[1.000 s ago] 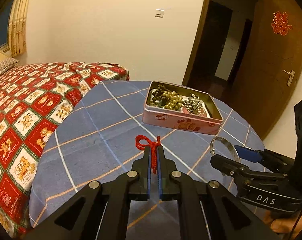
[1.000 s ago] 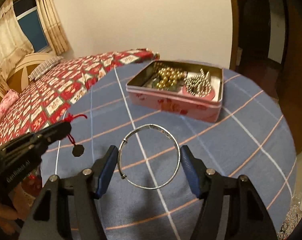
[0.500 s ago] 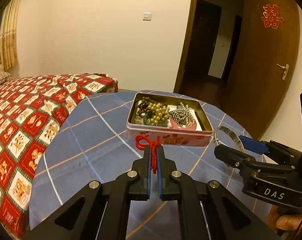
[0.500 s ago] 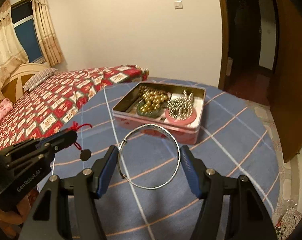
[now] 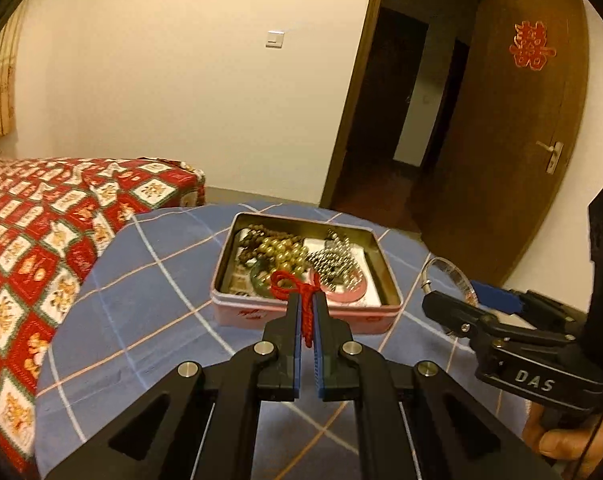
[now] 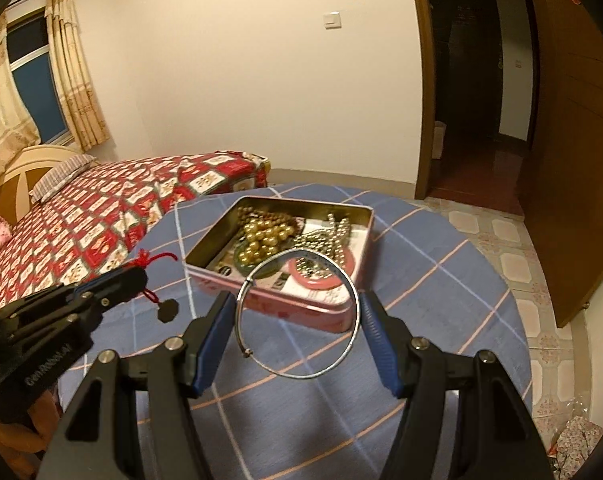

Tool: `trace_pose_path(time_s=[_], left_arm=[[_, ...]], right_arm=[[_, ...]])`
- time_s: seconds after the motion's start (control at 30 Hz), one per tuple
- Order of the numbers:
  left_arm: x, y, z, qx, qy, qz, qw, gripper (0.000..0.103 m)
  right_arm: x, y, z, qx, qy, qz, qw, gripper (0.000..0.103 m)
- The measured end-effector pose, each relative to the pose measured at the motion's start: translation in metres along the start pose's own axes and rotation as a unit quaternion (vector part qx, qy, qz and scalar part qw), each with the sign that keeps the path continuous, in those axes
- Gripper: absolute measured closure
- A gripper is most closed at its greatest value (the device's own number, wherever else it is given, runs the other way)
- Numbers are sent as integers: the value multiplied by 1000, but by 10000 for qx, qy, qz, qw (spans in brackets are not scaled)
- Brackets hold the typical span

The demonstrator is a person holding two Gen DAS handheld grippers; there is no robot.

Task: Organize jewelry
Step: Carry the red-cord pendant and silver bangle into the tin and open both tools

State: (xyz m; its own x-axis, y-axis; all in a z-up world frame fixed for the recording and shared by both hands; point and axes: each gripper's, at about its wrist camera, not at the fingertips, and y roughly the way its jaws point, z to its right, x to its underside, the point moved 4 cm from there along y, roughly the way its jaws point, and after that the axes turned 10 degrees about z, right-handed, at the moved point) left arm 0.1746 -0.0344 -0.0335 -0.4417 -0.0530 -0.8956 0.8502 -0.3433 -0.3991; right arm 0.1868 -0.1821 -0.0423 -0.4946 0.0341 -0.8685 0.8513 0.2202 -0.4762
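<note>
The left tongs are pinched tight on a red knotted cord, whose loops stand up above the fingertips. In the right wrist view the same cord pokes out past the tong tips, and a small dark pendant dangles beneath them on a short red strand, clear of the cloth.

The right tongs stand fairly wide, with a thin silver bangle spanning the gap between the blue pads. The ring touches both pads and hangs above the bench, so it looks gripped across its width, though the fisheye makes the contact on the left pad hard to judge. From the left wrist view only part of the bangle shows above the right tongs, and a bit of a hand wraps the handle below.

Both tongs hover over a round bench covered in a blue cloth with pale and orange check lines. On it sits an open pink tin, just beyond both sets of tips. Inside lie golden-green beads, silvery beads, a pink ring and a greenish ring.

A bed with a red patterned cover stands beside the bench, and a wooden door is open on the right.
</note>
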Motion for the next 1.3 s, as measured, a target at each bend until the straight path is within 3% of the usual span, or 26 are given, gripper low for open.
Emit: trace_pose_path(time_s=[0.53, 1.3], left_arm=[[-35, 73, -5, 96, -61, 100, 9999, 99], [-10, 147, -20, -209, 49, -547, 9983, 99]], right_arm=[[-34, 54, 16, 113, 207, 143, 9996, 37], [-19, 115, 29, 348, -75, -219, 9991, 37]])
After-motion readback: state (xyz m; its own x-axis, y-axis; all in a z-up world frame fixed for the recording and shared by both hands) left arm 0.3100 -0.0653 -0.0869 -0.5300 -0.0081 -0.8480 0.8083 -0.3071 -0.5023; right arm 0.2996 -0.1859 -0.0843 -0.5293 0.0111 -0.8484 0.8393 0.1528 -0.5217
